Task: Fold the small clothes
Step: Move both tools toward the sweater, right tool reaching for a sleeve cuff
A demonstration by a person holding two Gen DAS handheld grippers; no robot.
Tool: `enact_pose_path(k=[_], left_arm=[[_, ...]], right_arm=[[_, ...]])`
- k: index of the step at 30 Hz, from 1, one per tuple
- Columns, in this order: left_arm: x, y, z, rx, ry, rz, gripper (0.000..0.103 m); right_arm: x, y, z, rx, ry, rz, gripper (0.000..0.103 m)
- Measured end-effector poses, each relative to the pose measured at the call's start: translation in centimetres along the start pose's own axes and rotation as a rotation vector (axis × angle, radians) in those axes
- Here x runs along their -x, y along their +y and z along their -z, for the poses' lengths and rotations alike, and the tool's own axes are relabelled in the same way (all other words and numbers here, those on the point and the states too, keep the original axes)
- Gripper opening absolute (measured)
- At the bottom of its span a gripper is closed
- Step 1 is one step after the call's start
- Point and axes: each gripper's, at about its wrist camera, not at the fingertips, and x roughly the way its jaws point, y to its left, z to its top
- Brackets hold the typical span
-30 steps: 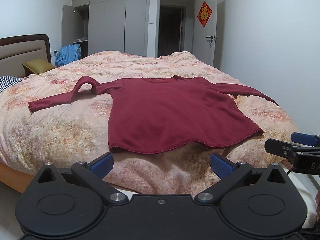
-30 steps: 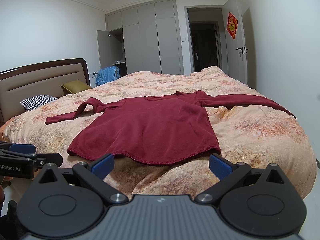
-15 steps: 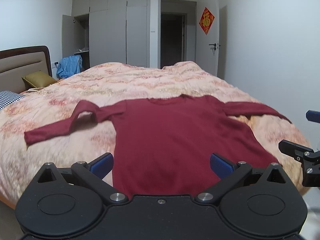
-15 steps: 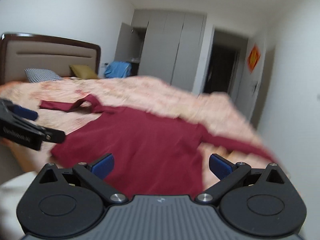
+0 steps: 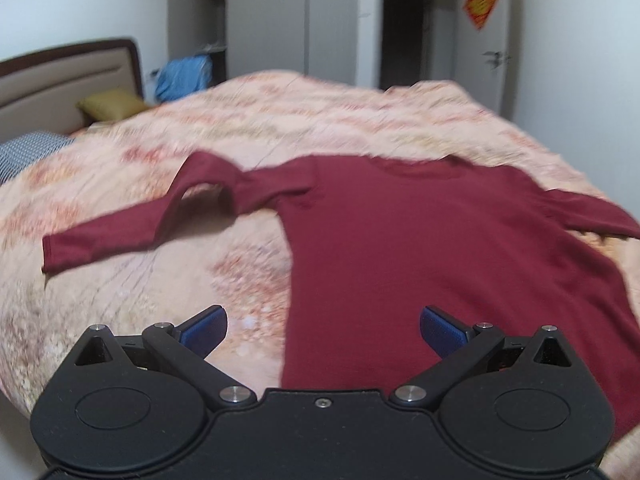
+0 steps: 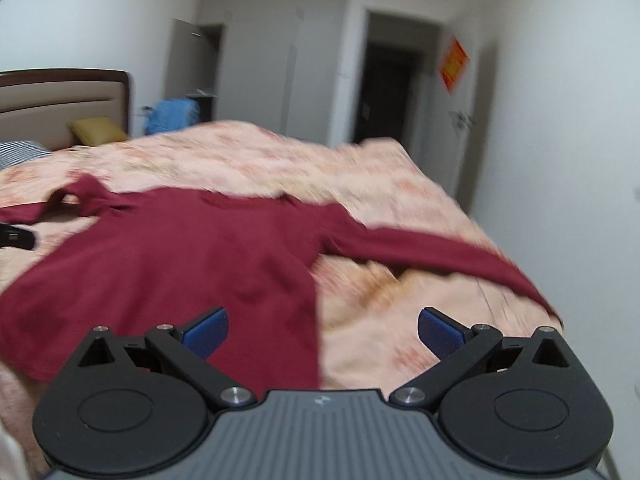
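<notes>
We see an open wardrobe (image 5: 208,36) at the far wall, with shelves inside it; what lies on the shelves is too blurred to tell. A blue cloth (image 5: 182,76) is in front of it, beside the headboard (image 5: 68,80).

The shirt (image 5: 432,256), dark red with long sleeves, lies spread flat on the bed (image 5: 280,120), on a quilt with a pink flower pattern. Its hem is toward us and its collar is toward the far side. Near the headboard there is a yellow pillow (image 5: 112,104) and a checked pillow (image 5: 28,152). The walls are white. A dark doorway (image 5: 404,36) stands open, and next to it is a door (image 5: 492,40) with a red ornament (image 5: 480,2).

Our left gripper (image 5: 322,330) hangs above the left edge of the shirt, its jaws wide apart with nothing between them. Our right gripper (image 6: 322,330) hangs above the right edge, also wide open and empty.

The left view shows the whole left sleeve (image 5: 132,228), bent at the elbow, with the cuff lying on the quilt. The right view shows the right sleeve (image 6: 440,256), which runs toward the edge of the bed, and a dark part of the left gripper at its left border. Both views are blurred.
</notes>
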Motion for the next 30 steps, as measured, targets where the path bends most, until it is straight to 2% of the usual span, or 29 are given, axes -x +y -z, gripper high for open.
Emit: enact_pose_path(k=[3,6,7,9,12,14,17,21,25,28,30], left_arm=[[-2.1,1.4,0.0,0.036,0.035,-0.055,0.102],[-3.8,2.7,0.3,0.056,0.073,-0.091,0.102],[-4.1,3.0,0.4,0.059,0.08,-0.1,0.102],[-4.6,3.6,0.5,0.064,0.098,-0.096,0.102],[-5.1,4.0,1.0,0.082,0.142,-0.04,0.102],[-4.9,4.2,1.5,0.092,0.14,-0.012,0.102],[-4.8,4.4,1.5,0.101,0.139,-0.003,0.102],[-5.4,3.9,0.6,0.103,0.147,-0.005,0.102],[-6.2,3.0,0.4,0.04,0.176,-0.042,0.102],[-5.8,2.7,0.2,0.027,0.152,-0.057,0.102],[-5.5,2.3,-0.5,0.031,0.121,-0.051,0.102]], right_arm=[[-2.1,-2.7,0.8,-0.122,0.06,-0.008,0.103],[-4.0,-4.5,2.0,-0.304,0.116,-0.097,0.103],[-4.5,-4.8,2.5,-0.345,0.127,-0.129,0.103],[-5.0,-5.2,3.0,-0.376,0.118,-0.139,0.103],[-4.8,-5.4,3.2,-0.366,0.088,-0.159,0.103],[-4.7,-5.1,3.3,-0.379,0.076,-0.227,0.103],[-4.9,-4.2,3.8,-0.374,0.107,-0.303,0.103],[-4.9,-2.7,3.7,-0.318,0.121,-0.285,0.103],[-4.2,-1.3,3.9,-0.234,0.122,-0.259,0.098],[-3.2,-1.1,4.3,-0.182,0.11,-0.278,0.098],[-2.8,-2.4,4.1,-0.202,0.091,-0.286,0.1]])
